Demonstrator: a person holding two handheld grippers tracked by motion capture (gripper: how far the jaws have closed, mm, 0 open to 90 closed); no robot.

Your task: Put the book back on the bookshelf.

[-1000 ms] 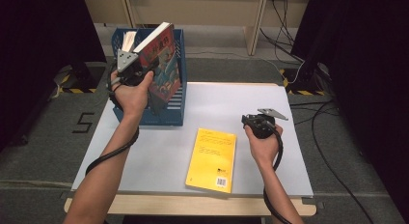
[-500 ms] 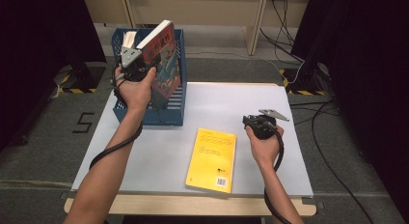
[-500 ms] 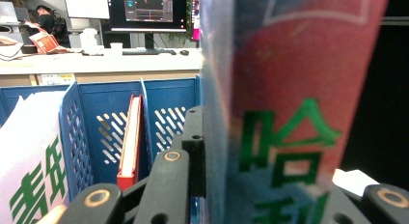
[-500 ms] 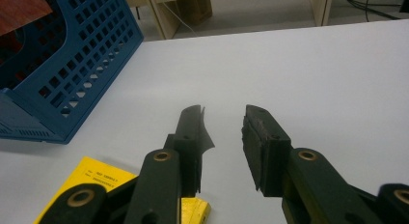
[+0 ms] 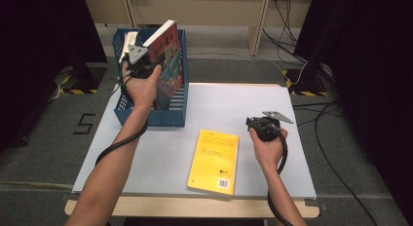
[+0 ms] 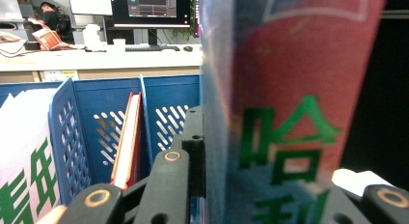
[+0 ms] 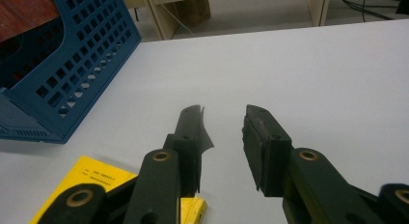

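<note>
Red-covered book clamped in the left gripper in the high view, held tilted above the blue file rack at the table's far left corner. Compared with a second ago, carried a little farther over the rack and slightly lower, grip unchanged. Means, probably, that slotting the book into a compartment is the step in hand, not yet finished. Yellow book flat on the white table, untouched, just beside the right gripper, which has stayed put.

Left gripper view: red and blue cover with green characters pressed between the black jaws, spine side close against the camera. Beyond it, rack dividers, a thin red-edged book already standing in one slot, a white one at the far left. Free slot seemingly between divider and held book; hard to tell exactly which.

Right gripper view: jaws parted with nothing between them, only bare table beyond. Corner of the yellow book below the left jaw, rack wall at upper left. Likely next in line for pickup.
</note>
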